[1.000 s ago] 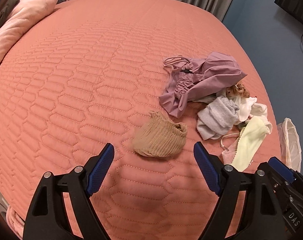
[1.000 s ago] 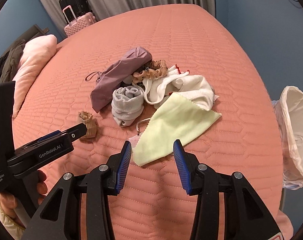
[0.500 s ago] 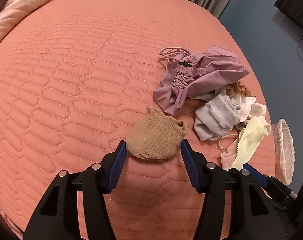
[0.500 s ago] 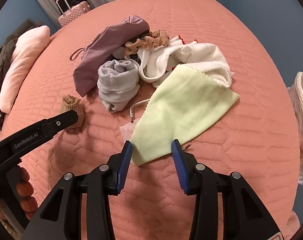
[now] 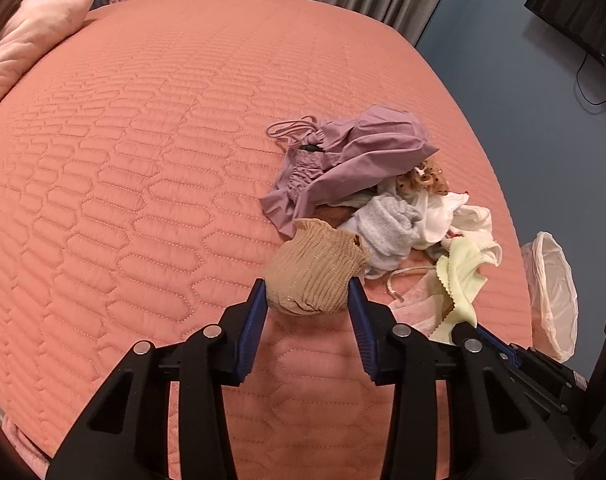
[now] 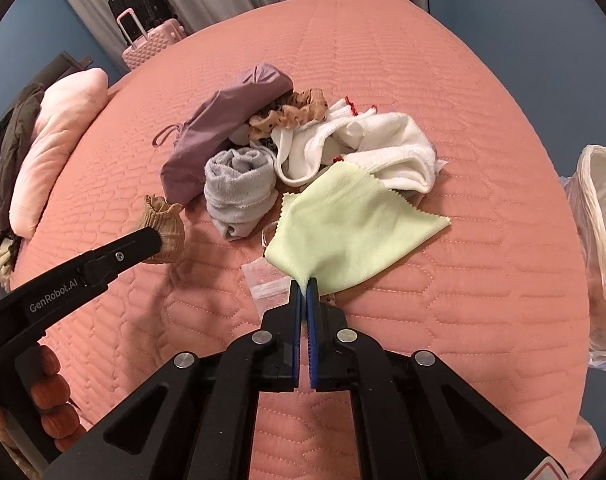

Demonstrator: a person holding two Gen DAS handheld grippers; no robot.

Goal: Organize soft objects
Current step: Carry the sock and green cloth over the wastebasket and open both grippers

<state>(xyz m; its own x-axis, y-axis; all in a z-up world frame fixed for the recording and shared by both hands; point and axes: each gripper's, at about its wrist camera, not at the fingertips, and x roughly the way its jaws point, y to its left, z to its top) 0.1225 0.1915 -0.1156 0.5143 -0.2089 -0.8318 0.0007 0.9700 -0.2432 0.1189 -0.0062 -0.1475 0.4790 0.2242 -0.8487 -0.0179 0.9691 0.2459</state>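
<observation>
A tan ribbed sock [image 5: 315, 276] sits between the blue pads of my left gripper [image 5: 307, 296]; the jaws are closing and both pads press its sides. In the right wrist view that sock [image 6: 163, 228] hangs at the left gripper's fingertip. My right gripper [image 6: 303, 286] is shut on the near corner of a pale green cloth [image 6: 351, 224], which drapes back onto the pile. The pile holds a purple drawstring bag [image 6: 223, 120], a rolled grey sock [image 6: 239, 188], a white sock [image 6: 383, 148] and a tan dotted scrunchie [image 6: 295, 112].
Everything lies on a salmon quilted bed [image 5: 143, 160]. A pink pillow [image 6: 59, 140] lies at the far left. A white bag-lined bin [image 6: 599, 220] stands off the bed's right edge. A small translucent packet [image 6: 263, 280] lies under the green cloth's corner. Suitcases [image 6: 151, 44] stand by the curtain.
My left gripper's jaws came in around the tan sock and now press it. My right gripper moved onto the green cloth's corner and shut on it.
</observation>
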